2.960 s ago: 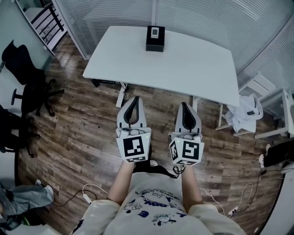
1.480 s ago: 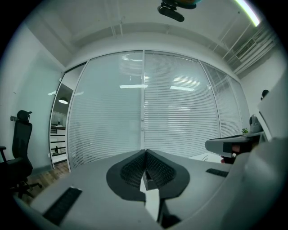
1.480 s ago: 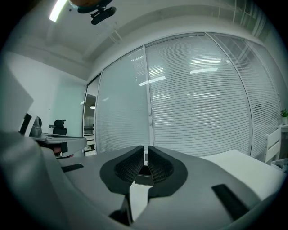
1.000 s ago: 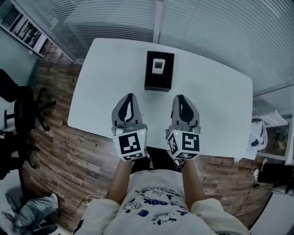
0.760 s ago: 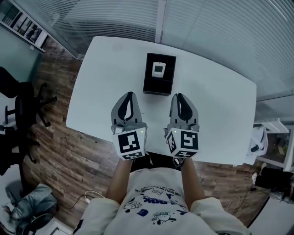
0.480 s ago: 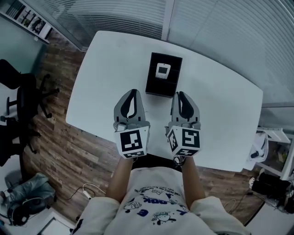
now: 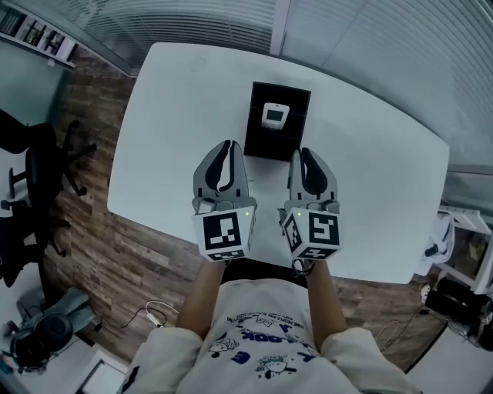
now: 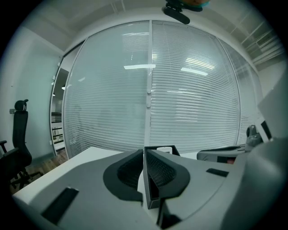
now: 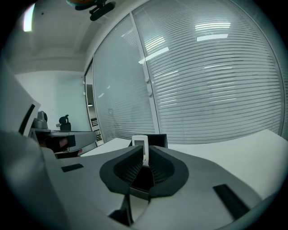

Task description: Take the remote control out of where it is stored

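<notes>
A white remote control [image 7: 274, 115] stands upright in a black open-top holder [image 7: 278, 142] at the middle of the white table [image 7: 177, 115]. My left gripper [image 7: 228, 145] and right gripper [image 7: 303, 152] hover side by side over the table's near half. Both are shut and empty, with their tips just short of the holder's near wall. In the left gripper view the shut left gripper [image 8: 144, 151] points at the holder [image 8: 174, 152], and the remote [image 8: 164, 149] peeks above it. From the right gripper [image 9: 145, 158], the remote [image 9: 140, 143] rises in front of the holder [image 9: 158, 140].
A glass wall with blinds [image 7: 231, 23] runs behind the table. Black office chairs [image 7: 31, 165] stand on the wood floor at the left. White furniture [image 7: 462, 246] and dark items sit at the right, and cables and a bag lie on the floor at the lower left.
The person has walked up to the table. Both shut grippers moved from over the floor to over the table's near half, and the holder with the remote now lies just ahead of their tips.
</notes>
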`<state>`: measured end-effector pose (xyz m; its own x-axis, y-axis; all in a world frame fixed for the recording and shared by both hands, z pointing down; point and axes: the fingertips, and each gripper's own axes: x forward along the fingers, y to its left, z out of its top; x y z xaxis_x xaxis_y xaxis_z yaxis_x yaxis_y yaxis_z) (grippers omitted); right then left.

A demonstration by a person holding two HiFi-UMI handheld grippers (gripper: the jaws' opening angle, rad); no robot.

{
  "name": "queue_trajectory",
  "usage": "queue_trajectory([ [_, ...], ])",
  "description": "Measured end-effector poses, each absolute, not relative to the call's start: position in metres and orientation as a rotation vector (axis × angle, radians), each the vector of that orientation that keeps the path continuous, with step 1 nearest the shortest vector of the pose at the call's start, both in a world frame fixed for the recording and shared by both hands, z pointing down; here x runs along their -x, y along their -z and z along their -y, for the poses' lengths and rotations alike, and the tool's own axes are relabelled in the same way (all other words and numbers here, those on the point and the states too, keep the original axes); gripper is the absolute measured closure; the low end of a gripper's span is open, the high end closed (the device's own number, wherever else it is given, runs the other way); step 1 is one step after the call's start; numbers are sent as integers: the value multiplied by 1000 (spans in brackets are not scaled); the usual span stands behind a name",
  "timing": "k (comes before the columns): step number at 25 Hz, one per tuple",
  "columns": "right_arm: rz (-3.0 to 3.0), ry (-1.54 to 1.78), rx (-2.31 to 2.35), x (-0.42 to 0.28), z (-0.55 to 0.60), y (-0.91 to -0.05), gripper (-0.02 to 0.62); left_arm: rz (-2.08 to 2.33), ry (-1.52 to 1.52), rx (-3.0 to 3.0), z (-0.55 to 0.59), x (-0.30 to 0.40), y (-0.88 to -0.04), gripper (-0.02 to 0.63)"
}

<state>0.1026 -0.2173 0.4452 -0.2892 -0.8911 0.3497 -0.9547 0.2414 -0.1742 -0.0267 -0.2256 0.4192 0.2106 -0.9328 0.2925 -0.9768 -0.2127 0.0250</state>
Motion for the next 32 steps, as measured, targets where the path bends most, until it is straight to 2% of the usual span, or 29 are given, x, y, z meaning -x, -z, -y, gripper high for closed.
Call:
queue_trajectory([
  [2,2304,-537,-1765,-105,221,-450,560,1767,-310,-2306,236,21,-424,554],
  [4,2286,-543,-1777,-107,227,-454,560,1702,-302,-2340,247,16,-430,472],
  [13,2200,-564,-1792,-117,246,-479,560,1382,-275,-2527,296,-7,-449,365],
  [17,2163,-577,-1816,-123,251,-491,560,1202,-283,-2630,306,-24,-451,359],
  [22,2140,-574,-1839,-129,256,-497,560,1027,-506,-2762,311,-47,-466,359],
  [26,2121,-584,-1842,-131,258,-501,560,924,-570,-2760,316,-56,-473,361],
  [32,2093,-609,-1849,-134,258,-510,560,838,-624,-2774,323,-64,-475,413],
])
